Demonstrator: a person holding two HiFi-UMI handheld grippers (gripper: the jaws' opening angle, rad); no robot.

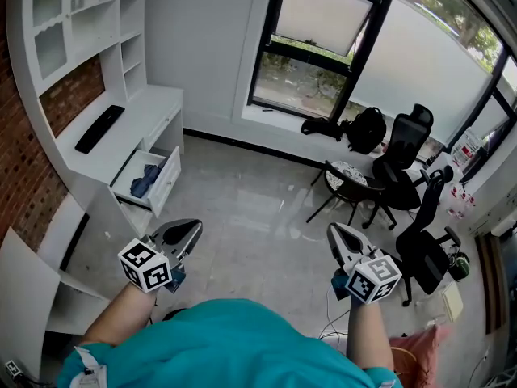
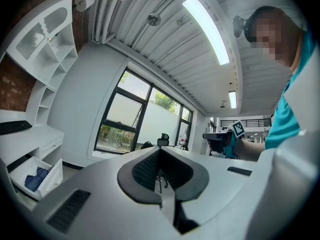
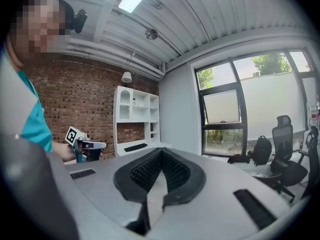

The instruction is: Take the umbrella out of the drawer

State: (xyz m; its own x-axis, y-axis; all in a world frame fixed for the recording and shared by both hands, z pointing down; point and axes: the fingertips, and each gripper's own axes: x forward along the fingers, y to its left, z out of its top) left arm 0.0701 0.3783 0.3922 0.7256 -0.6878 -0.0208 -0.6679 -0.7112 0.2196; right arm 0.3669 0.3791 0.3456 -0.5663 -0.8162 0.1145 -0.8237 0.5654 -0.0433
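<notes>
The white drawer stands pulled out of the white desk unit at the left. A dark blue folded umbrella lies inside it. The drawer and the blue umbrella also show at the lower left of the left gripper view. My left gripper is shut and empty, pointing level, well short of the drawer. My right gripper is shut and empty too, out over the floor. In each gripper view the jaws meet at the tips: left gripper, right gripper.
A black keyboard lies on the desk top. Black office chairs and a small round table stand at the right, with a backpack under the window. An open white cabinet door is at the lower left.
</notes>
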